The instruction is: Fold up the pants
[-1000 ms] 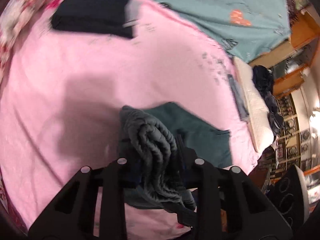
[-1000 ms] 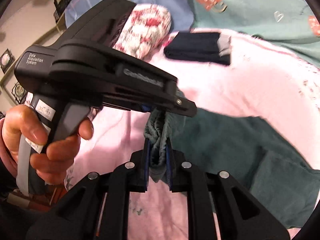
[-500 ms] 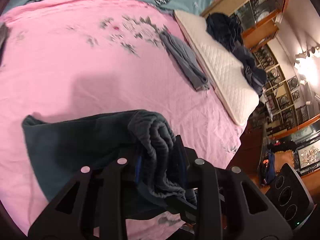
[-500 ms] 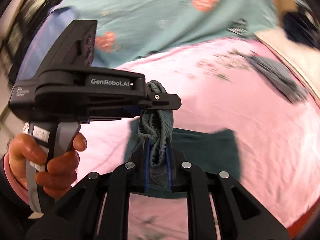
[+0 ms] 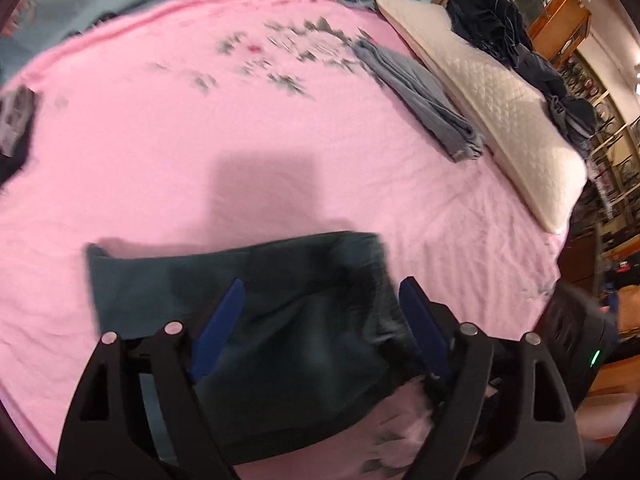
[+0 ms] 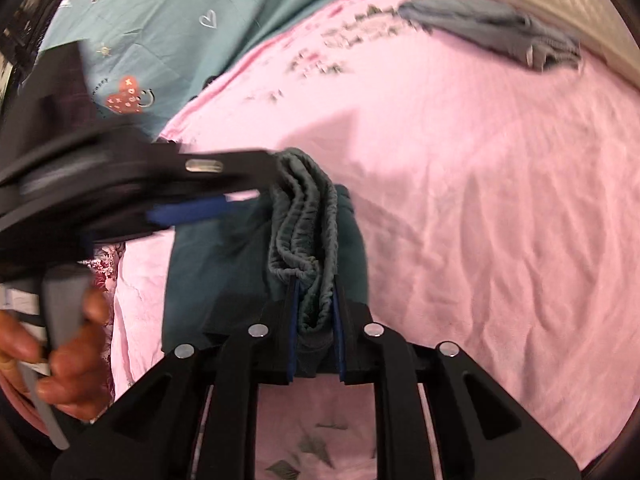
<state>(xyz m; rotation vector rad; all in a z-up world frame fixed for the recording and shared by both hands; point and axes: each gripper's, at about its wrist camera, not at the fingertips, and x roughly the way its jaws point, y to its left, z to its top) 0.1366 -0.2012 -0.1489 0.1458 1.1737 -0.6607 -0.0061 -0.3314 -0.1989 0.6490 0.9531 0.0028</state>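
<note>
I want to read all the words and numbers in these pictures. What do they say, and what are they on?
No words or numbers can be read here.
Left gripper: its side is smeared by blur, so any lettering is unreadable.
Teal blanket: only pictures, hearts and a red patch with tiny marks too blurred to read.
Pink sheet: a blurred flower print, no letters.
Shelves: too small to tell.
</note>
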